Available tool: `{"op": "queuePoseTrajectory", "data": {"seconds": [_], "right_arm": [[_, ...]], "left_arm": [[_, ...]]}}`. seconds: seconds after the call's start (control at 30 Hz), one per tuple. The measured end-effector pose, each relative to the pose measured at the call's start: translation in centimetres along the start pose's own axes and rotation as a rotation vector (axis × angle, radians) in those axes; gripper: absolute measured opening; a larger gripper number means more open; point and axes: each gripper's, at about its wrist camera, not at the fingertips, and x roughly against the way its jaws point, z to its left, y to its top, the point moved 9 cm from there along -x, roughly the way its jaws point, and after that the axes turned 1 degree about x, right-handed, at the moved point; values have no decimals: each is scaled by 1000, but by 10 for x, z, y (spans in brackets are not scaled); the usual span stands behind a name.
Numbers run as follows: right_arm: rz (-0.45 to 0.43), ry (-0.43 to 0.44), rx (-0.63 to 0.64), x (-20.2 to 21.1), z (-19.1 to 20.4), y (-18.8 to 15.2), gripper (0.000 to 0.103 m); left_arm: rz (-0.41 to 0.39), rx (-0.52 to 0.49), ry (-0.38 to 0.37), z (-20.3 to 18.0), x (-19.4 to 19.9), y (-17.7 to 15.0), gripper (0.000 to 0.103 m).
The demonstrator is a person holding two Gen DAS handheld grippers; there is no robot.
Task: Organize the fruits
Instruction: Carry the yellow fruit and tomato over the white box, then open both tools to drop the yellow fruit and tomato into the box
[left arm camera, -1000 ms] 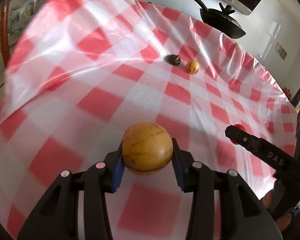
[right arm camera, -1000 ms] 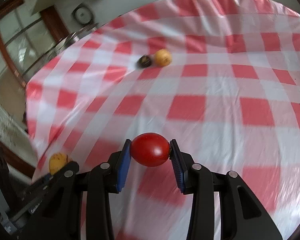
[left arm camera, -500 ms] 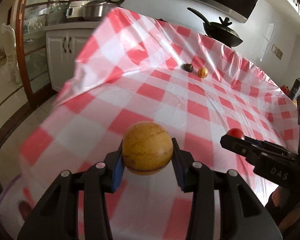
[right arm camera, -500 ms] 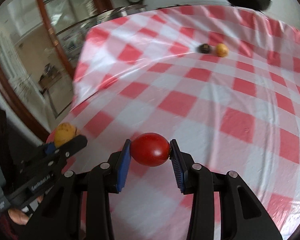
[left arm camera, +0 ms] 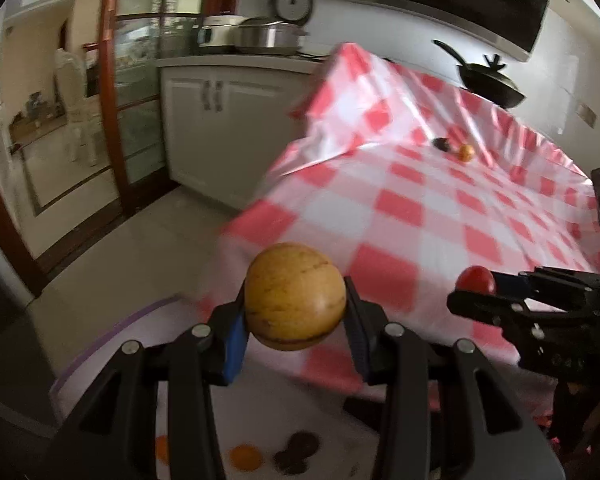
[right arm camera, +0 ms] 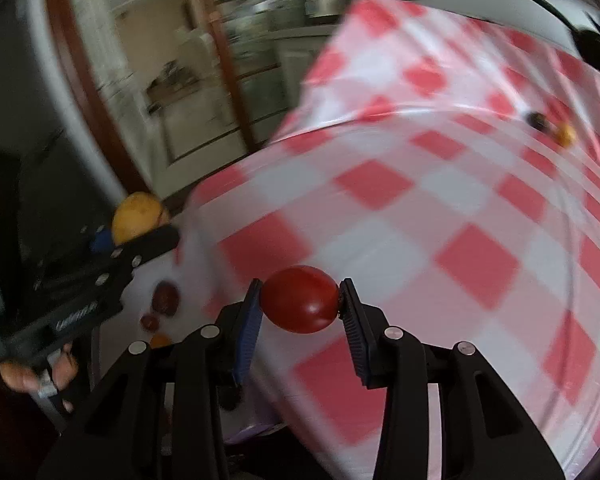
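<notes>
A: What has the left gripper got?

B: A round yellow fruit with thin brown streaks, pinched between its two blue pads; the jaws are closed onto it at a middling width, and it hangs past the near corner of the checked tablecloth, above a white tray with a lilac rim that sits lower than the table

A: And the right gripper?

B: Clamped on a small red tomato, one blue pad against each end; it is over the near edge of the cloth, where the cloth drops away; from the left wrist view the same tomato shows at the right, just beside and level with the yellow fruit

A: Anything in the tray?

B: A few small pieces at the bottom of the left view: an orange fruit and a dark cluster beside it; the right view shows two dark red ones there too; blur makes it hard to say what kind they are, possibly dates or plums

A: What is left on the table?

B: Two fruits at the far side, touching or nearly so: a dark one and a small orange one; well apart from both grippers; beyond them a black pan stands on the counter, and a steel pot on the cabinet to the left
</notes>
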Motion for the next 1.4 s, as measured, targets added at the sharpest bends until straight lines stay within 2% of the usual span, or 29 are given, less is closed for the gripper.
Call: {"op": "queuePoseTrajectory", "data": {"seconds": [0.2,0.33,0.47,0.6,0.83,1.07,1.1,1.17,1.2,1.23,1.3,1.4], "right_arm": [[56,93,151,-16,59,-17,39],[130,142,260,-36,95,-38,39],[229,158,324,-67,115,-61,39],[371,156,350,-110,121,-95,39],[492,143,415,-152,136,-127,40],[502,123,462,-157,135,-133,41],[501,123,458,-158,137,-135,45],[493,137,441,-157,141,-133,55],[491,147,435,-155,142,-132,59],[482,146,438,-153,145,-131,60],[462,136,455,-148,144,-128,67],[443,141,444,-140,142,-122,70]], "left_arm": [[47,58,73,50,10,-32,43],[119,89,123,78,0,-65,43],[238,116,149,94,-21,-101,43],[355,90,203,104,-43,-131,43],[532,125,228,125,-79,-174,43],[542,122,240,127,-82,-181,45],[537,123,240,127,-81,-180,45],[515,123,248,126,-77,-175,57],[503,122,255,125,-76,-172,70],[487,119,268,125,-74,-167,77],[474,111,279,125,-71,-163,77],[467,109,294,129,-68,-158,77]]}}
